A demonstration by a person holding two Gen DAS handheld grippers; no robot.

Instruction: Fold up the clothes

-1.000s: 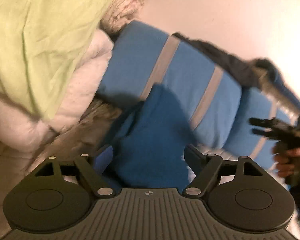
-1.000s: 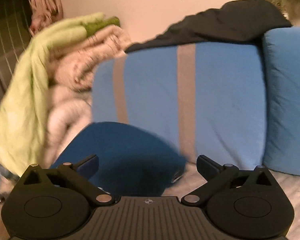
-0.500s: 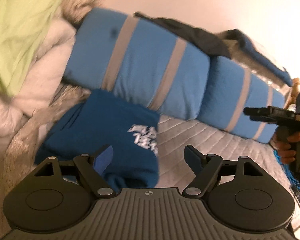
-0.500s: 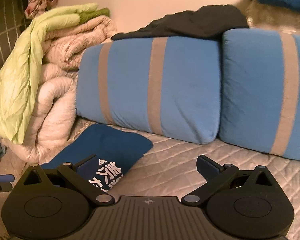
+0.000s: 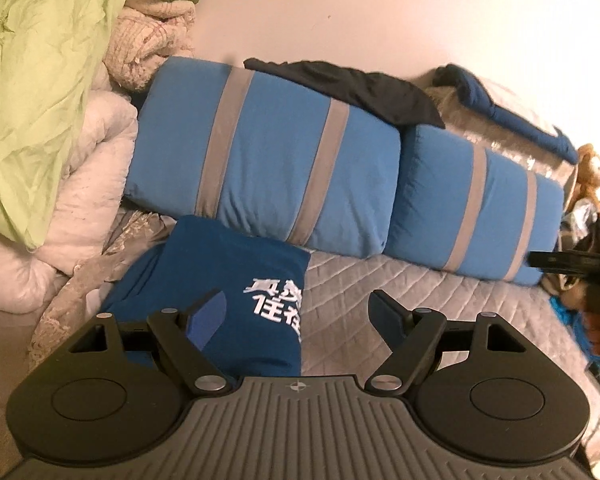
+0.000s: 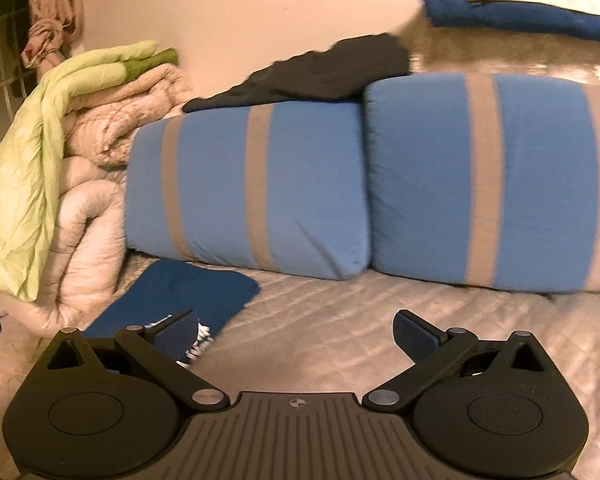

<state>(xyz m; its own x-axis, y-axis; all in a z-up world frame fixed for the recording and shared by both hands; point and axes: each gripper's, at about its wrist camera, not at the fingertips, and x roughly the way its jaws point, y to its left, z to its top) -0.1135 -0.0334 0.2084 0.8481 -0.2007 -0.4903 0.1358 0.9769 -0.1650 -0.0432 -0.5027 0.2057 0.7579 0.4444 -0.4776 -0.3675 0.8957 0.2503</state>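
A folded dark blue shirt (image 5: 228, 284) with white characters lies flat on the grey quilted bed, against the left striped pillow. In the right wrist view it (image 6: 188, 296) lies at the lower left. My left gripper (image 5: 298, 312) is open and empty, hovering just above the shirt's near right edge. My right gripper (image 6: 296, 326) is open and empty over bare quilt, to the right of the shirt. The right gripper also shows at the far right of the left wrist view (image 5: 568, 262).
Two blue pillows with grey stripes (image 5: 268, 176) (image 6: 492, 184) line the wall. A black garment (image 5: 352, 88) and another blue garment (image 6: 520, 16) lie behind them. Folded quilts under a green blanket (image 5: 36, 92) are stacked at left. A plush toy (image 5: 590, 176) sits far right.
The blue shirt has been let go and now lies flat on the bed. Both grippers have pulled back from it; the right one has swung to the right.
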